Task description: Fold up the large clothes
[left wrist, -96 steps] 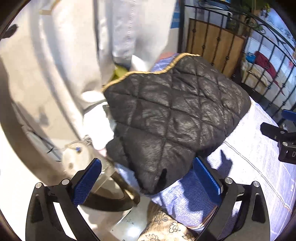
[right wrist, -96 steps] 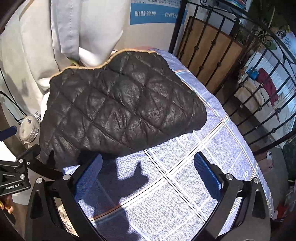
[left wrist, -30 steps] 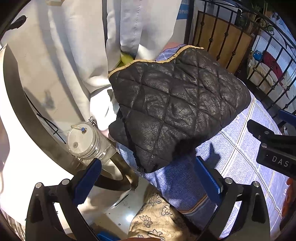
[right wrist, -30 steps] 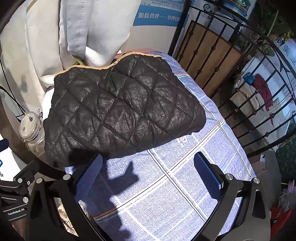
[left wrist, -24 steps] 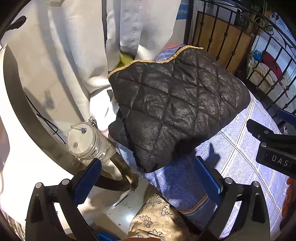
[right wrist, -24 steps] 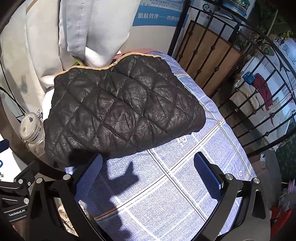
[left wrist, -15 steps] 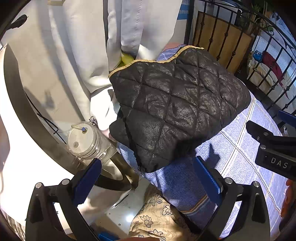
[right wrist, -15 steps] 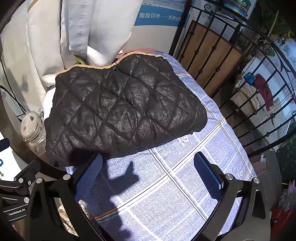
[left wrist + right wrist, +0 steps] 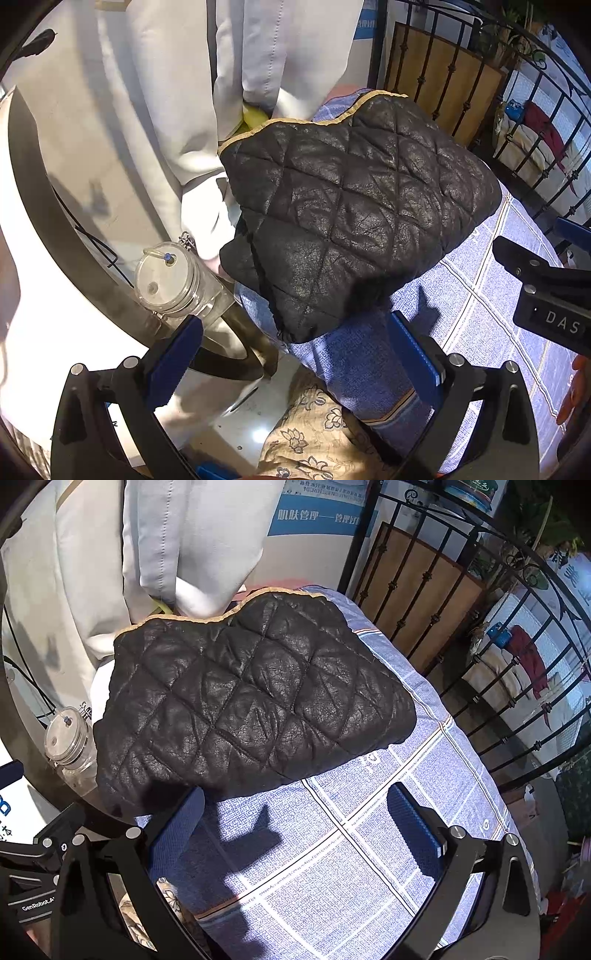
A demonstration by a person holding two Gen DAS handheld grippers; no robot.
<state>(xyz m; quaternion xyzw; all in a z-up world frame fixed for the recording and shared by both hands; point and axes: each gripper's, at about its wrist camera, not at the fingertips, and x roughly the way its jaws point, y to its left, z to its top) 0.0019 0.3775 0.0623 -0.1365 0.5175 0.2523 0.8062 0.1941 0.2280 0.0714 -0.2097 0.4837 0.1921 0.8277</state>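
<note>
The black quilted jacket (image 9: 251, 701) is lying folded across the frame's upper middle on the blue checked sheet (image 9: 388, 849), barely shifting over the last second. Both the left gripper (image 9: 291, 354) and right gripper (image 9: 295, 830) are hovering wide open, empty; folding looks finished.

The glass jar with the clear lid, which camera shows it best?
The left wrist view: the glass jar sits large and close, lid, tube and wire clasp visible, just beyond the open left hand-held gripper. The right wrist view shows it small at the left edge, partly hidden by the black quilted jacket.
</note>
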